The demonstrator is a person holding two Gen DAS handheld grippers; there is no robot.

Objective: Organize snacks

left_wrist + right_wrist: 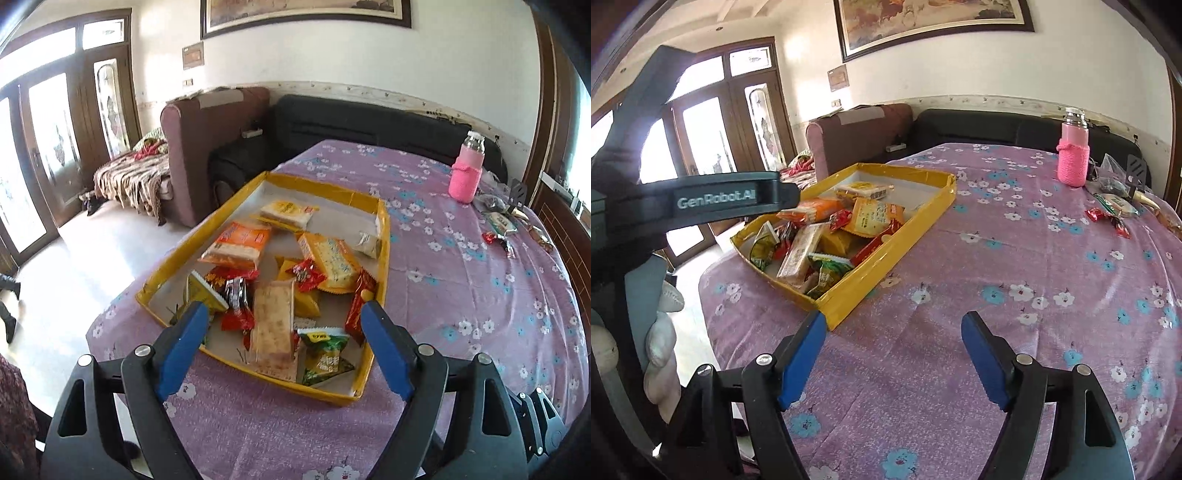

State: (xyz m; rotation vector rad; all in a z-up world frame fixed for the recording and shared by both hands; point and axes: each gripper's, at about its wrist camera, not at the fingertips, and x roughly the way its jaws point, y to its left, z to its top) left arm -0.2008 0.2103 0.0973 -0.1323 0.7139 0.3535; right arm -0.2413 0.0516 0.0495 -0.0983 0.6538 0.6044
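Purple cotton tablecloth with white and blue flowers (461, 280) covers the whole round table, its hem curving off at the near left, where pale floor shows. A wide stretch of bare cloth lies open between the tray and the far right clutter.

On the left half sits the shallow rectangular yellow cardboard tray (384, 258), long side running near to far, its low walls glossy with tape and its near corner close to the table's edge. Inside, the crinkly foil and plastic snack packets (328, 258) lie heaped toward the near end, with a long clear-wrapped cracker pack (273, 325) on top; the far end shows bare white floor.

At the far right edge stands a bottle in a pink knitted sleeve (1073, 158), upright. Near it, loose on the cloth, lie small red-wrapped sweets (1108, 219) and a green-and-white packet (1117, 203), well apart from the tray.

Left gripper (282, 325), with black arms and blue pads, hovers above the tray's near end, jaws wide apart, pressing nothing. Right gripper (894, 332) hangs over bare cloth just right of the tray's near corner, jaws spread and empty.
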